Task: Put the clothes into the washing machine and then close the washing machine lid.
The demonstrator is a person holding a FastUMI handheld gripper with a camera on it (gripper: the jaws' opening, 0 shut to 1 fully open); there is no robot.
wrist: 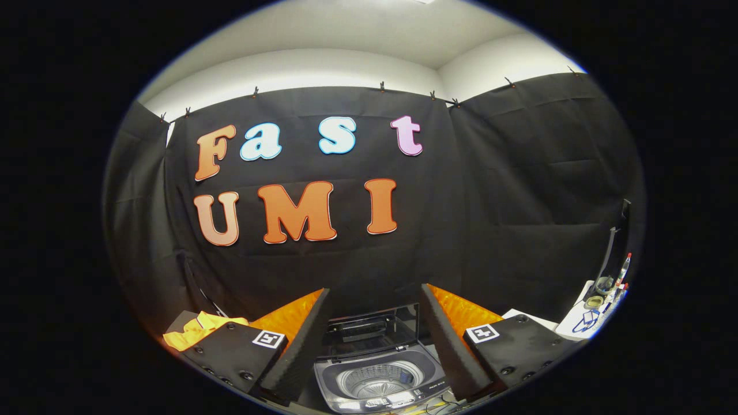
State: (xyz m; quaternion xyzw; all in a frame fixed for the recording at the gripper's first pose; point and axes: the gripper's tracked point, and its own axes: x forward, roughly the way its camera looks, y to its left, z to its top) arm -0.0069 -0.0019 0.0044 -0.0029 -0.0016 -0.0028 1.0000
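We held the gripper (375, 340) jaws wide and empty over the open washing machine (377, 377) at lower centre; the yellow garment (193, 331) lay lower left, and we judged closing the lid (372, 331) prematurely the risk.

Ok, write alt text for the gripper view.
The open claw frames a small top-loading washing machine just ahead, its lid raised and drum empty. A yellow garment lies beyond the claw's left finger.

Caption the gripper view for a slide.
Open gripper poised above the washing machine, lid up, yellow clothes lying beside the left finger.
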